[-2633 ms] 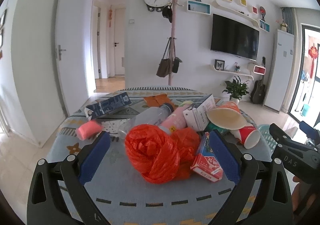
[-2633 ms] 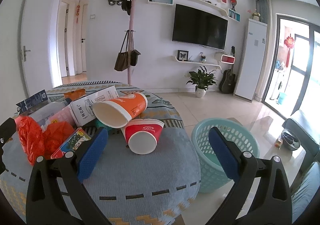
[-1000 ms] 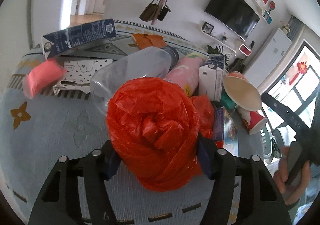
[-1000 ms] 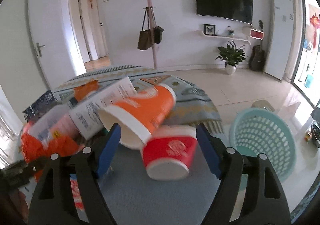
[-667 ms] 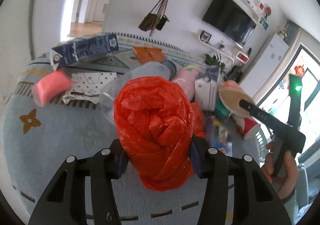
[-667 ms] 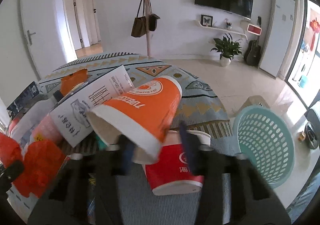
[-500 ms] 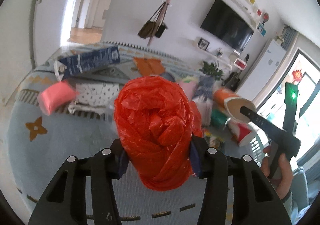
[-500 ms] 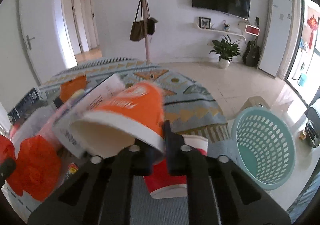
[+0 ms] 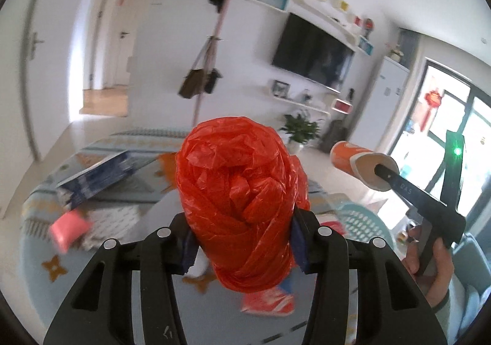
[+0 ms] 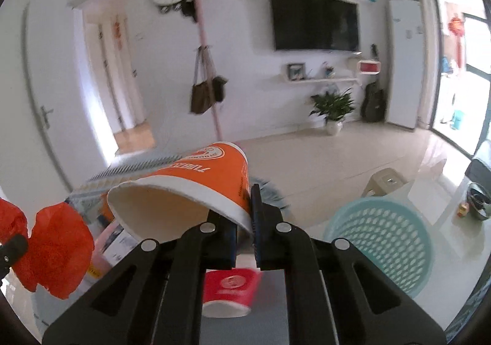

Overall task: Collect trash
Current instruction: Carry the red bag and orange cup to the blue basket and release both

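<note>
Red plastic fills my left wrist view: the left claw [image 9: 244, 240] is clamped on the crumpled red bag [image 9: 239, 201], its blue pads pressing both flanks. A second ago that bag sat low among the litter; now it rides clear above the bench [image 9: 36, 253], with the blue carton [image 9: 98, 173] far left, the pink packet [image 9: 69, 230] near left and a red pack [image 9: 267, 302] left below it, all blurred. To the right I see my right hand [image 9: 432, 265] on the other tool, whose finger marked "DAS" runs into the mouth of the orange cup [image 9: 353, 158], now lifted away from the pile. In the right wrist view, the right claw [image 10: 244, 222] is pressed together on the cup's rim, one finger inside and one outside, where a second ago it stood spread around two cups. The orange cup [image 10: 196, 179] hangs on its side, mouth toward me; its white lettering is upside down and I cannot read it with confidence. The red cup [image 10: 230, 293] lies on the bench below, with a white round logo too blurred to read. The teal basket [image 10: 380, 247] stands on the floor at right, near the bench edge. Both pieces are up at once, so I judge the carry to the basket comes next, with much trash left on the bench.
</note>
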Action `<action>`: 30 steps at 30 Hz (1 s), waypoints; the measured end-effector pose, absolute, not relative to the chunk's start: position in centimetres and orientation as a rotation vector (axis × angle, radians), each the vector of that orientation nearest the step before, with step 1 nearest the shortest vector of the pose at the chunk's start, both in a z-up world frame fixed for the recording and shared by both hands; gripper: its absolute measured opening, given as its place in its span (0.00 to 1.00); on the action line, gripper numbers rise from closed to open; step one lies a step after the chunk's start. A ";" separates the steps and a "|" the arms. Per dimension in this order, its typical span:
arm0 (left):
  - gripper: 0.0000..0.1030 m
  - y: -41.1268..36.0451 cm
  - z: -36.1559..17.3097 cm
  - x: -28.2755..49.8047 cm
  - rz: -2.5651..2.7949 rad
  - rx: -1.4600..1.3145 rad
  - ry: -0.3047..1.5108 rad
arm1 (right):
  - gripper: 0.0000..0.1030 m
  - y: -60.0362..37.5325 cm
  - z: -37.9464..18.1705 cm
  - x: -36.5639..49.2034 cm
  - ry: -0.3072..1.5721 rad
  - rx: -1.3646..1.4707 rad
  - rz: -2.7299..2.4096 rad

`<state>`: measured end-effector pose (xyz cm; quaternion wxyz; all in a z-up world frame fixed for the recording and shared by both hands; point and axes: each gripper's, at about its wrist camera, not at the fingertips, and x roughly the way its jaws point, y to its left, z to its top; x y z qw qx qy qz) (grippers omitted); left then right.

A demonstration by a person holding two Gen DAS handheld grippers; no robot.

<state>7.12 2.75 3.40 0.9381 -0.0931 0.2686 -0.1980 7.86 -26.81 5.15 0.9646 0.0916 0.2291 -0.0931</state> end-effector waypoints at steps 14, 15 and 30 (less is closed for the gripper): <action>0.45 -18.5 6.6 11.7 -0.681 -0.109 0.568 | 0.06 -44.8 -0.7 3.5 0.554 0.378 -0.570; 0.45 -20.6 5.7 12.0 -0.706 -0.099 0.597 | 0.06 -46.0 -1.8 3.4 0.587 0.401 -0.588; 0.61 -31.7 -7.4 16.2 -0.712 0.062 0.901 | 0.07 -48.2 -12.8 4.4 0.935 0.434 -0.574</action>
